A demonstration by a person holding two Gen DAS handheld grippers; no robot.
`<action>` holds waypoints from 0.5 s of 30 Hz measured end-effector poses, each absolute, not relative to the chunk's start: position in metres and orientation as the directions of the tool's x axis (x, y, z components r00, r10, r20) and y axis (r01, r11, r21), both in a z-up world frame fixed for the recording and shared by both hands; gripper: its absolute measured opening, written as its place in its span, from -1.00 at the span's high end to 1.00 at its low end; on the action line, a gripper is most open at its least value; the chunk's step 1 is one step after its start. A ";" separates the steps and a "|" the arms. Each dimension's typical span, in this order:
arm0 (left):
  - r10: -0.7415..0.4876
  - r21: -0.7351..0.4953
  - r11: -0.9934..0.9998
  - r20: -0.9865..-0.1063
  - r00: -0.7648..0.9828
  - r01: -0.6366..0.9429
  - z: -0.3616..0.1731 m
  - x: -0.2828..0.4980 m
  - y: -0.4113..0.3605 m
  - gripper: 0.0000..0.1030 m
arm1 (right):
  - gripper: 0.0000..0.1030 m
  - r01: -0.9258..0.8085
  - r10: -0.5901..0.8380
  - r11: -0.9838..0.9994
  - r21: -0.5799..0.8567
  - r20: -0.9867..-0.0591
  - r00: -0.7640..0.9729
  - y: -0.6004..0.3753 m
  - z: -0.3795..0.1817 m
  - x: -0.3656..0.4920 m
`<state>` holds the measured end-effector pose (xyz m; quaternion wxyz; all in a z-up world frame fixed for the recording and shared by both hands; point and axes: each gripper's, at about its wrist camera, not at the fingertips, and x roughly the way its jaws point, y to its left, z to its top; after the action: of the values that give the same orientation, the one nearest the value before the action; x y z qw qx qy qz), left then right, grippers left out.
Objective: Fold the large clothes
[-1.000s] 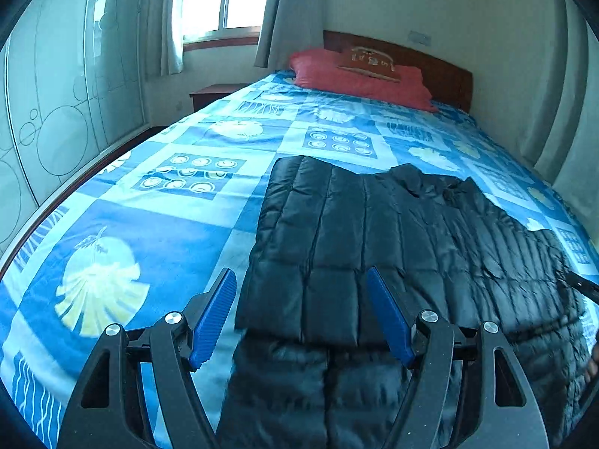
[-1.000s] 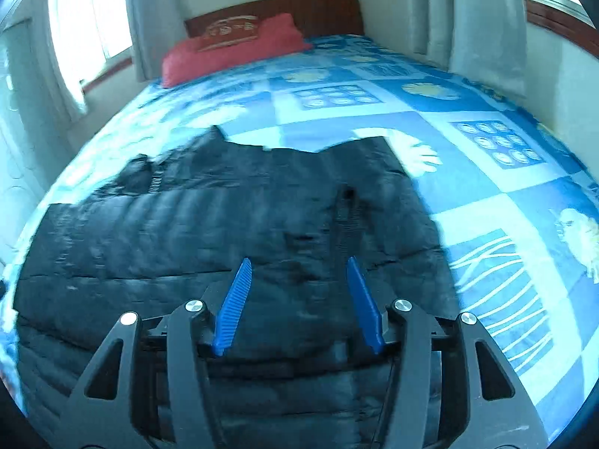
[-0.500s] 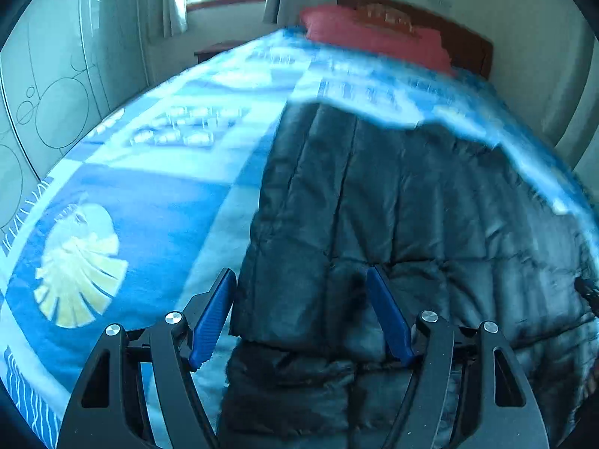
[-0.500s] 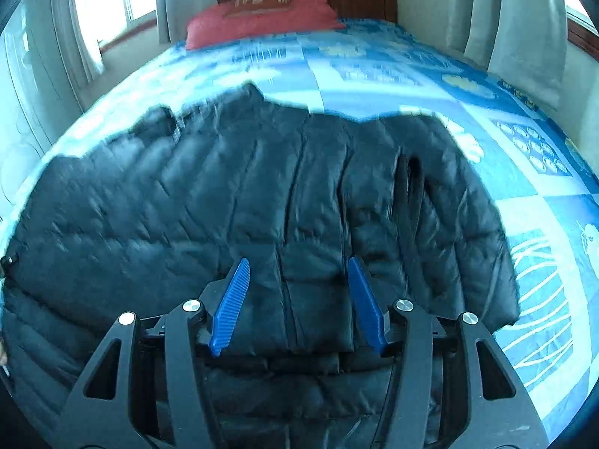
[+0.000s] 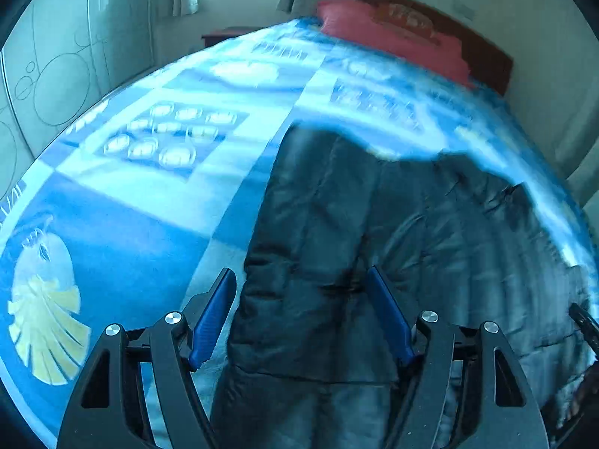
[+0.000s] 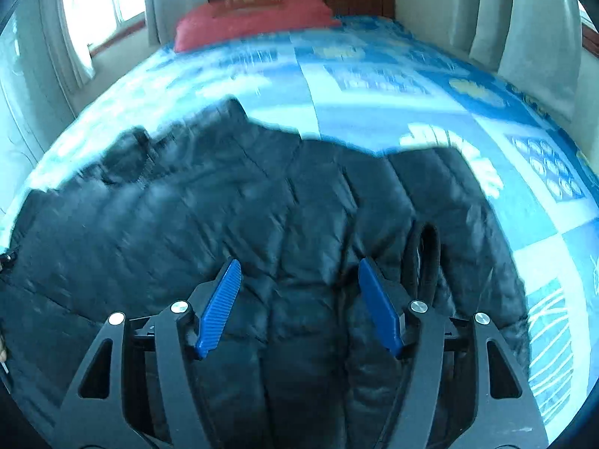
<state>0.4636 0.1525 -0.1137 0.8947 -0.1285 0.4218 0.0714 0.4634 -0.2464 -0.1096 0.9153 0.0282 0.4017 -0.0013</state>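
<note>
A black quilted puffer jacket (image 5: pixel 337 247) lies spread flat on the blue patterned bedspread (image 5: pixel 112 224), on the part far from the red pillow (image 5: pixel 389 33). Its glossy surface shows stitched channels and a folded panel near the hem. The left gripper (image 5: pixel 301 314) and right gripper (image 6: pixel 297 303) both hover over it, jaws spread wide, holding nothing.

Black quilted jacket (image 5: pixel 374 224) on blue patchwork bedspread (image 5: pixel 131 205); red pillow (image 6: pixel 254 15).

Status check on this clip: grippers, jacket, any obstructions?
Left hand-held gripper open, right hand-held gripper open, both over black quilted puffer jacket. Jacket partly folded on blue patterned bedspread. No obstruction seen.
</note>
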 end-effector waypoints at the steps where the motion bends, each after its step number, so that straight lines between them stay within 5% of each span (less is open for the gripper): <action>1: 0.013 -0.180 0.957 -0.755 0.655 -0.227 -0.105 0.463 0.151 -0.39 | -0.27 0.019 0.028 0.998 0.056 -0.727 0.686 -0.242 -0.105 0.467; 5: 0.029 -0.169 0.965 -0.693 0.721 -0.202 -0.084 0.479 0.140 -0.39 | -0.27 -0.016 0.061 0.998 0.068 -0.726 0.685 -0.221 -0.109 0.489; 10: 0.139 -0.053 0.955 -0.789 0.599 -0.290 -0.129 0.514 0.151 -0.42 | -0.33 -0.036 0.027 0.999 0.005 -0.754 0.656 -0.206 -0.138 0.504; 15: 0.077 -0.124 0.951 -0.791 0.607 -0.283 -0.137 0.509 0.162 -0.46 | -0.35 -0.040 0.051 0.999 0.033 -0.747 0.663 -0.211 -0.129 0.497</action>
<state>0.5088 0.1615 -0.1373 0.8885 -0.1190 0.4314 0.1013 0.4969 -0.2114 -0.1290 0.9118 0.0066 0.4097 0.0251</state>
